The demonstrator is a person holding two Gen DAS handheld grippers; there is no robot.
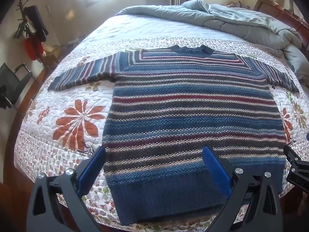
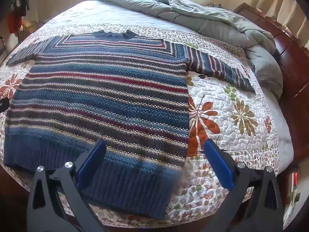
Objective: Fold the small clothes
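Observation:
A striped knit sweater (image 1: 191, 116) in blue, red, grey and cream lies flat on the bed, collar at the far side, both short sleeves spread out, ribbed hem nearest me. It also shows in the right wrist view (image 2: 100, 100). My left gripper (image 1: 154, 150) is open and empty, above the hem's left part. My right gripper (image 2: 154, 145) is open and empty, above the hem's right corner. The right gripper's black body (image 1: 297, 168) shows at the right edge of the left wrist view.
The sweater lies on a white quilted bedspread (image 2: 231, 100) with orange flower prints. A crumpled grey-blue duvet (image 1: 241, 21) is heaped at the far right of the bed. A dark wooden bed frame (image 2: 289, 61) runs along the right. A coat rack (image 1: 30, 29) stands at the left.

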